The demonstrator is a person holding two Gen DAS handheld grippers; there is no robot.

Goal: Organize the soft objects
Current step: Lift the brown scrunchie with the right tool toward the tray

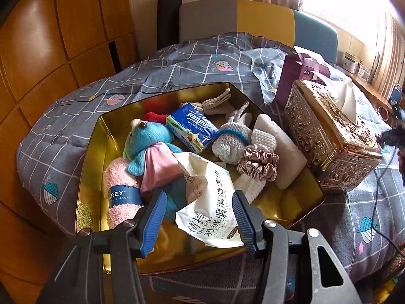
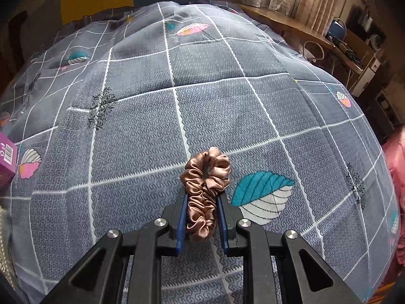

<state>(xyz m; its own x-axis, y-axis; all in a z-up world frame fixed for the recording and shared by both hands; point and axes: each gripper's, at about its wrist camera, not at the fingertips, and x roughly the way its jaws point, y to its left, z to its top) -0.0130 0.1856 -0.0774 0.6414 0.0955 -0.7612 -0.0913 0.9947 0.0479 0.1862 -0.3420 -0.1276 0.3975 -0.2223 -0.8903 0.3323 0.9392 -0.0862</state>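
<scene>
You see a glossy satin scrunchie over the matt printed cotton bedspread. The tin is shiny gold metal; the teddy in it is fuzzy, the wipes packet crinkled plastic.

Gold metal tin; grey quilt with white grid and teal-pink leaf print; bronze satin scrunchie; blue plush toy; embossed gold tissue box; pink scrunchie.

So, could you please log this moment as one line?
right gripper: shut on brown scrunchie | left gripper: open above gold tin
</scene>
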